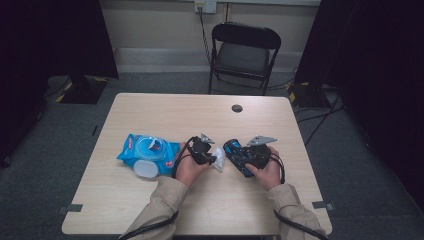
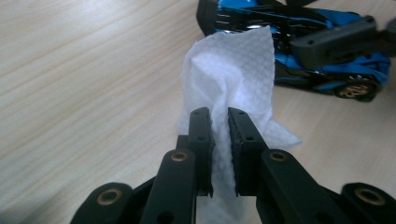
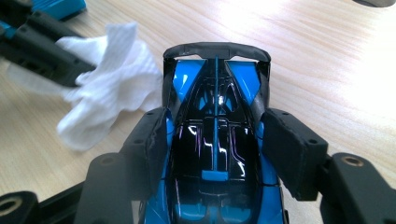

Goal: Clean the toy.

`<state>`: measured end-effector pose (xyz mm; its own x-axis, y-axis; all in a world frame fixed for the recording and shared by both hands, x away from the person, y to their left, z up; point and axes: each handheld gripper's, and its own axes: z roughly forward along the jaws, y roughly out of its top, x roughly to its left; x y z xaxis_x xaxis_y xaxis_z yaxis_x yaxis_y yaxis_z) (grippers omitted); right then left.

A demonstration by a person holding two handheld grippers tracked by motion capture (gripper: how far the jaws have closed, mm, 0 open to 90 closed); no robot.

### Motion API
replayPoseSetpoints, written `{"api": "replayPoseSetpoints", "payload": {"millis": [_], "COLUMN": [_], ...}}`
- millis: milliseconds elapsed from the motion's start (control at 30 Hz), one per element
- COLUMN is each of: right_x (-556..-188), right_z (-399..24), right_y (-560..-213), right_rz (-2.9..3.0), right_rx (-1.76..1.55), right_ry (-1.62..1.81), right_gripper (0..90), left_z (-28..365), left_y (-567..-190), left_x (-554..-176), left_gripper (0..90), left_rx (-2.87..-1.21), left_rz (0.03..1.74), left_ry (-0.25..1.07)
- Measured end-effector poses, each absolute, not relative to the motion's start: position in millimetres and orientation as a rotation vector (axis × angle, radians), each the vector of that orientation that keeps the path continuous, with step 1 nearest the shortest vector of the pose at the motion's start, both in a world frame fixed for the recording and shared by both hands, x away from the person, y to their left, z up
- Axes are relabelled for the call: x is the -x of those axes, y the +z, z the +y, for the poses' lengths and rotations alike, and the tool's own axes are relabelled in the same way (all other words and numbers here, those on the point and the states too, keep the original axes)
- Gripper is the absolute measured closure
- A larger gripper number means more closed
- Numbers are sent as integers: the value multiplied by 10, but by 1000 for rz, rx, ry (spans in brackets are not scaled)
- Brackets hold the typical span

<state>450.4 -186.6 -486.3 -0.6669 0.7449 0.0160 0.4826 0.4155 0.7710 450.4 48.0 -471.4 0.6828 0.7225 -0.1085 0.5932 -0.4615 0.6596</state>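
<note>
While the right gripper (image 3: pixel 212 144) straddles the blue and black toy car (image 3: pixel 215 140), its jaws sit against the car's two flanks, clamped on the body so the model cannot slide on the table (image 1: pixel 165 107). That hold makes sense as a brace: with the car pinned from both sides, its roof and rear wing stay exposed and steady for cleaning. No earlier view tells how the grip came about, but the pads look pressed to the bodywork in the right gripper view.

The left gripper (image 2: pixel 219 123) has its jaws nearly together, pinching a white wet wipe (image 2: pixel 233 70) that stands up out of the tips in a crumpled fan. The wipe's free end hangs just ahead of those tips, near the car's side, which lies beyond and to the right of them. Holding the wipe by its middle leaves loose cloth to drag over the paint.

Behind the left hand, on its outer side, lies the blue wipes packet (image 1: pixel 147 154) with its lid flipped open, likely the wipe's source.

Counted: one car, one wipe, one packet, two grippers, and one folding chair (image 1: pixel 243 52) past the table's far edge.
</note>
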Motion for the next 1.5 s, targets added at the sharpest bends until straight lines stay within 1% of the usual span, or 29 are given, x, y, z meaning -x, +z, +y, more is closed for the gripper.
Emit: {"api": "replayPoseSetpoints", "payload": {"millis": [67,267,300,367,500,633,800,1133,1200,1500], "right_x": [-4496,-4494,-4494,-4487,-4487,-4492,-4504,-4519,-4520,-4524], "right_z": [-1850,-1820,-1821,-1812,-1814,-1808,-1805,-1796,-1797,-1795], "right_y": [-4857,-4838,-4836,-4829,-4826,-4822,-4813,-4817,-4817,-4818], "right_rz": [2346,2352,2353,2355,2360,2362,2372,2369,2367,2363], "right_rx": [-1044,-1049,-1052,-1047,-1045,-1051,-1052,-1062,-1067,-1077], "right_ry": [1100,1066,1065,1051,1047,1045,1035,1041,1043,1047], "right_gripper": [414,417,417,419,420,420,420,419,419,419], "left_z": [462,348,327,309,288,261,189,11,-33,-131], "left_y": [-4738,-4859,-4875,-4891,-4893,-4902,-4888,-4882,-4878,-4878], "left_x": [-4544,-4600,-4607,-4630,-4642,-4632,-4582,-4391,-4355,-4224], "left_gripper": [807,798,793,755,747,795,815,823,824,825], "left_rx": [-2205,-2207,-2191,-2193,-2193,-2178,-2190,-2219,-2232,-2239], "left_rz": [1023,1019,1020,1009,1004,1008,995,922,902,868], "left_ry": [259,247,252,243,245,217,186,135,147,113]}}
